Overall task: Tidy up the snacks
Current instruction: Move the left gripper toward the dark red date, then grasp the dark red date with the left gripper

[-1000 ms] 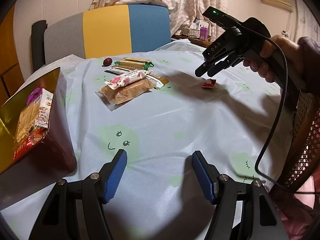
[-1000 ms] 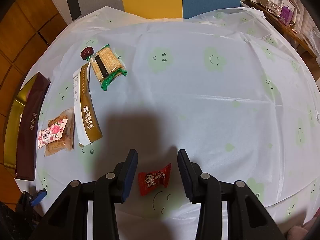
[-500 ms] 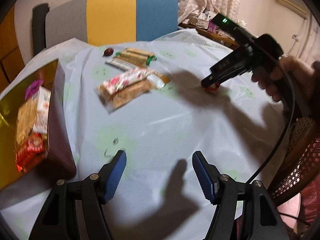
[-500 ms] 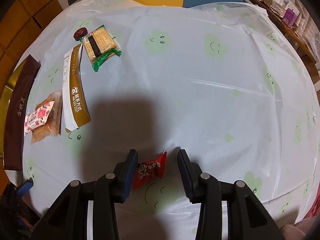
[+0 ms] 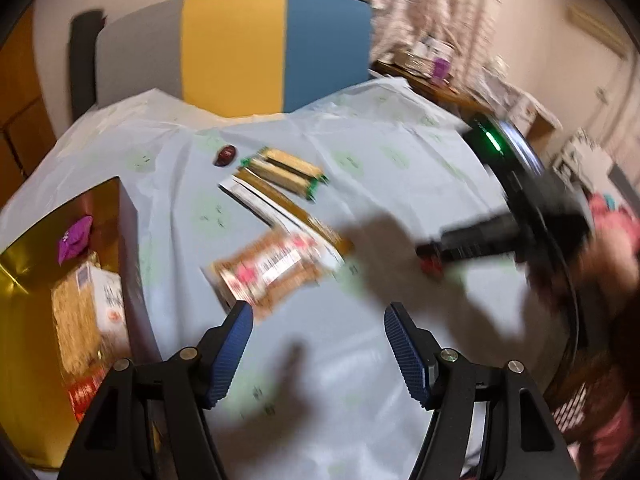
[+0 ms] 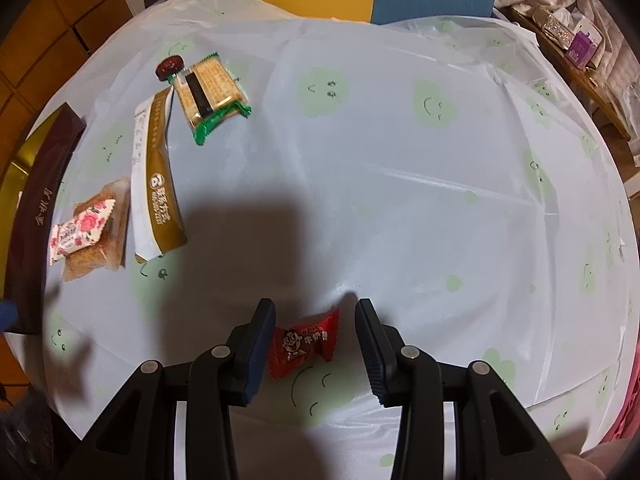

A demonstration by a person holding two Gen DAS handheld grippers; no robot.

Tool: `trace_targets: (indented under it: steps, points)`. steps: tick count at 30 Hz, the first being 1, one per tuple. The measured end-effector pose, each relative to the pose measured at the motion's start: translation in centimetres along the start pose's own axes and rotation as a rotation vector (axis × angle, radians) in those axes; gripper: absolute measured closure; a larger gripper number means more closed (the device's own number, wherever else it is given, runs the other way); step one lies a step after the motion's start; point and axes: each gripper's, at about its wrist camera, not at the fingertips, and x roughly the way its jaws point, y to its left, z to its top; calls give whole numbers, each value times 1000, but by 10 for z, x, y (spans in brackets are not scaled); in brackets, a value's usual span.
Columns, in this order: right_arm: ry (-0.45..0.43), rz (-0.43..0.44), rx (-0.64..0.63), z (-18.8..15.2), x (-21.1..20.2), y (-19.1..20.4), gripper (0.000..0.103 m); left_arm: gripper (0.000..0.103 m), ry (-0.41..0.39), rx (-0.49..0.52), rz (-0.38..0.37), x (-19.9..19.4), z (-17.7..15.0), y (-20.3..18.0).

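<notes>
A small red candy (image 6: 304, 344) lies on the pale smiley tablecloth (image 6: 360, 160) between the fingers of my right gripper (image 6: 316, 340), which points steeply down and stands open; a gap shows at the right pad. In the blurred left wrist view the same candy (image 5: 430, 266) sits under the right gripper (image 5: 432, 254). My left gripper (image 5: 320, 348) hovers open and empty above the cloth. Just beyond it lies a rose-printed packet on a brown crisp cake (image 5: 272, 268), then a long gold-and-white packet (image 5: 280, 208), a green-edged cracker pack (image 5: 284, 170) and a dark red sweet (image 5: 226, 155).
An open gold box with a brown wall (image 5: 124, 240) stands at the left and holds several snacks, among them a purple packet (image 5: 74, 238). A grey, yellow and blue chair back (image 5: 232, 52) rises behind the table. A cluttered side table (image 6: 576, 40) is at the far right.
My left gripper has risen and swung towards the pile of snacks, so the pile now sits just past its fingers. The right gripper stays over the red candy with the same gap.
</notes>
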Motion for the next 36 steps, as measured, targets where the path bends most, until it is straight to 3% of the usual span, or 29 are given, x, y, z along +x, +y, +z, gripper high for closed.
trace_targets:
  steps: [6, 16, 19, 28, 36]
  points:
    - [-19, -8, -11, 0, -4, -1, 61, 37, 17, -112, 37, 15, 58, 40]
    - [-63, 0, -16, 6, -23, 5, 61, 70, 62, -200, 97, 74, 132, 93]
    - [-75, 2, -13, 5, -24, 4, 61, 72, 80, -184, 97, 95, 150, 98]
    - [-96, 9, -4, 8, -23, 2, 61, 72, 139, -158, 120, 157, 176, 104]
    - [-101, 9, -13, 8, -23, 5, 61, 76, 179, -151, 146, 194, 176, 110]
